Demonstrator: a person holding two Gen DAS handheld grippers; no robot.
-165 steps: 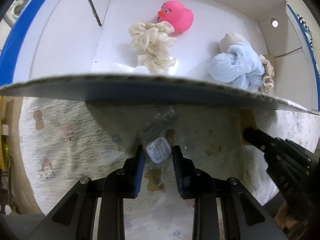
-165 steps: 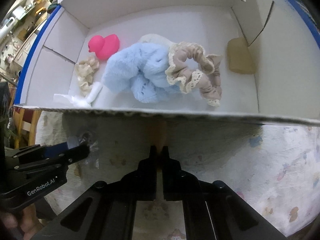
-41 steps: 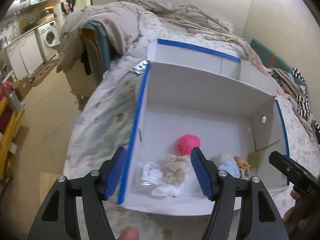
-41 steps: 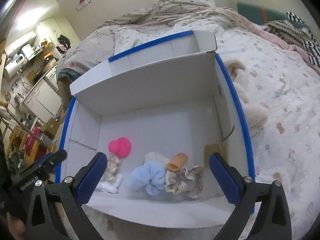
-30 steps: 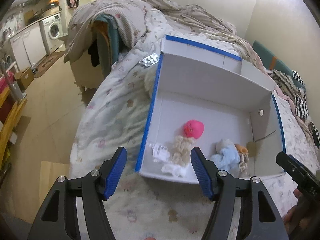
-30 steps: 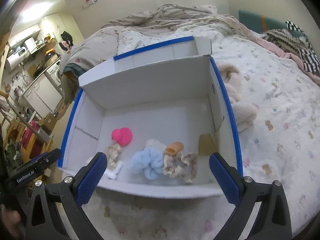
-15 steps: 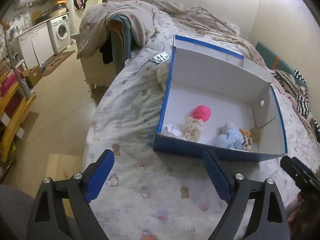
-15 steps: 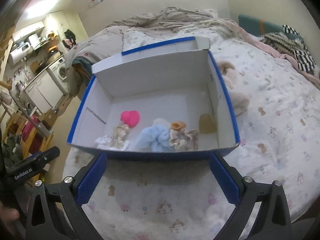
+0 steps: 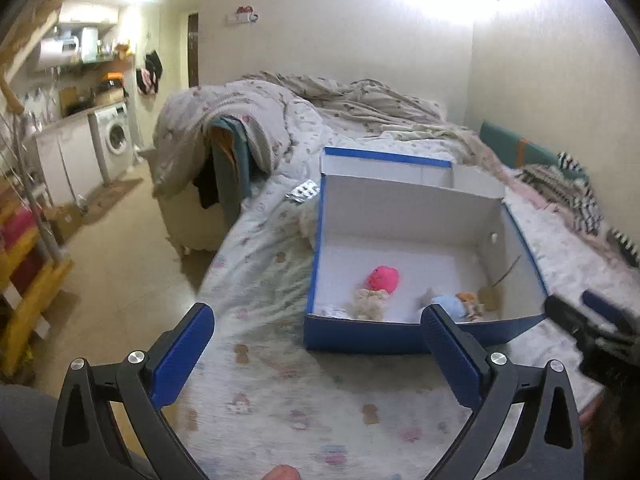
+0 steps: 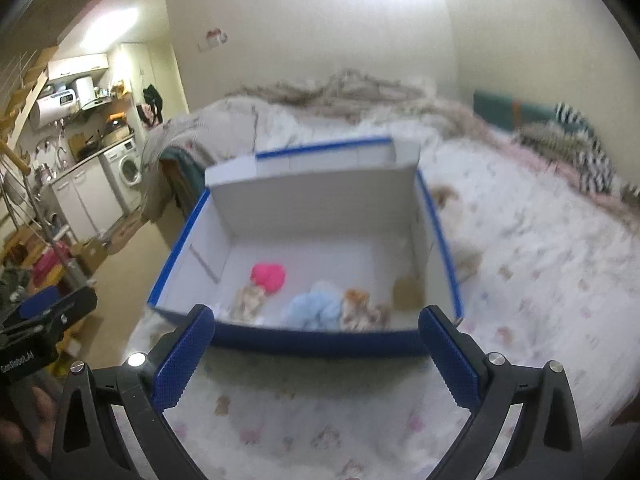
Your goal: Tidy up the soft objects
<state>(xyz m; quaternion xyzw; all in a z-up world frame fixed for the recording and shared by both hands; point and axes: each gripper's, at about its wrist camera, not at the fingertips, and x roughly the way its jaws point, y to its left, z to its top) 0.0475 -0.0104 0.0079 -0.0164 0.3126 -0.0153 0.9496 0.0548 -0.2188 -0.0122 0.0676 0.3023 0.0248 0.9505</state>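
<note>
I've pulled both my tongs back and up from the blue-edged white cardboard box [image 9: 408,204] — it now sits well away on the patterned bedsheet [image 9: 280,384]. My left gripper [image 9: 316,354] let go its small clear packet; my right gripper [image 10: 316,354], pinched before, gapes wide too.

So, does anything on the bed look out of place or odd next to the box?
One thing: a silver blister pack lies loose on the bedsheet by the far left corner of the blue box, not with the soft items inside, such as the pink toy and blue scrunchie. Nothing looks spilled or damaged.
</note>
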